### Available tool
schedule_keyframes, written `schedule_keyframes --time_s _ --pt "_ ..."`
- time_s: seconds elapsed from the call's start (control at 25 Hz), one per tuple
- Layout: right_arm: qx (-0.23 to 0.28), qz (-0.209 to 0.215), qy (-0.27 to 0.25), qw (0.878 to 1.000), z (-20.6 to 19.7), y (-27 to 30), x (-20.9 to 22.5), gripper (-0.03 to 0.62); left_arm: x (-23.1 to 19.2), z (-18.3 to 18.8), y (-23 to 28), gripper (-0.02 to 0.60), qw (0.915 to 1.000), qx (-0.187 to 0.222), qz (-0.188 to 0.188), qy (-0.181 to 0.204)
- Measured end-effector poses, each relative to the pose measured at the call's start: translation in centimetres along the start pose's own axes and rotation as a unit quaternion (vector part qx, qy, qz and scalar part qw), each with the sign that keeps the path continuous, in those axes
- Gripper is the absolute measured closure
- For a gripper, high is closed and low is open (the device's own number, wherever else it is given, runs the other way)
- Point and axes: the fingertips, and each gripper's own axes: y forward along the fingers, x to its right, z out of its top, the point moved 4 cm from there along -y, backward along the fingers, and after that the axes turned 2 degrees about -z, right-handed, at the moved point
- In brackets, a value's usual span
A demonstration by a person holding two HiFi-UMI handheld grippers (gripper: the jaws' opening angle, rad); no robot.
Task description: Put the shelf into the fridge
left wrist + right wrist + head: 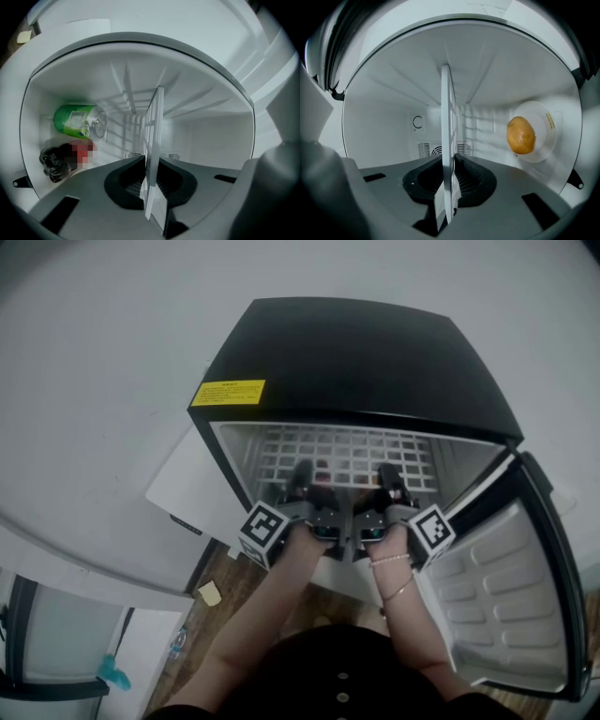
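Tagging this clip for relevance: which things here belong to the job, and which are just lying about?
Job: shelf, fridge, left claw and right claw, both shut on the shelf.
Lying about: green can, dark bottle, potato, plate, all inside the fridge.

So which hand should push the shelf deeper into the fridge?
Neither alone, I think. The left gripper and the right gripper are both shut on the front edge of the shelf, side by side. Pushing with both together should keep it level.
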Motion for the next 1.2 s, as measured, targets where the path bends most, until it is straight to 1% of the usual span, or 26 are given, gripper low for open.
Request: schedule_keyframes --time_s 0.16,0.44,0.68,0.88,1.0,1.12,1.2 --pt "-0.012 -0.001 -0.001 1.0 -0.7 -1.0 0.0 0.54 0.2 -0.7 -1.3 0.548 0.9999 -0.003 0.015 -0.001" --pt "-0.027 -0.001 -0.004 1.0 -1.9 -4.0 0.0 0.525 0.9 -1.5 -4.2 0.545 0.9995 -0.02 0.02 0.015" --pt "-0.039 0.002 -0.028 0.999 -2.9 -7.0 -0.7 0.526 2.3 -2.6 -6.9 0.546 0.9977 -0.051 -0.001 0.045" --pt "-0.04 0.031 -0.042 0.998 -3.6 -10.0 -1.5 0.529 3.5 -3.1 -9.7 0.546 0.9946 -0.067 -0.012 0.078" --pt "-0.048 0.036 -0.06 0.996 -4.2 -11.8 -1.7 0.554 4.1 -3.6 -11.4 0.548 0.9947 -0.073 -0.018 0.07" --pt "-0.057 0.043 -0.08 0.994 -4.9 -13.5 -2.2 0.578 4.5 -4.1 -12.8 0.56 0.9918 -0.088 -0.027 0.089" --pt "-0.062 0.051 -0.097 0.992 -5.2 -14.6 -2.7 0.583 4.8 -4.6 -13.7 0.571 0.989 -0.099 -0.034 0.104"
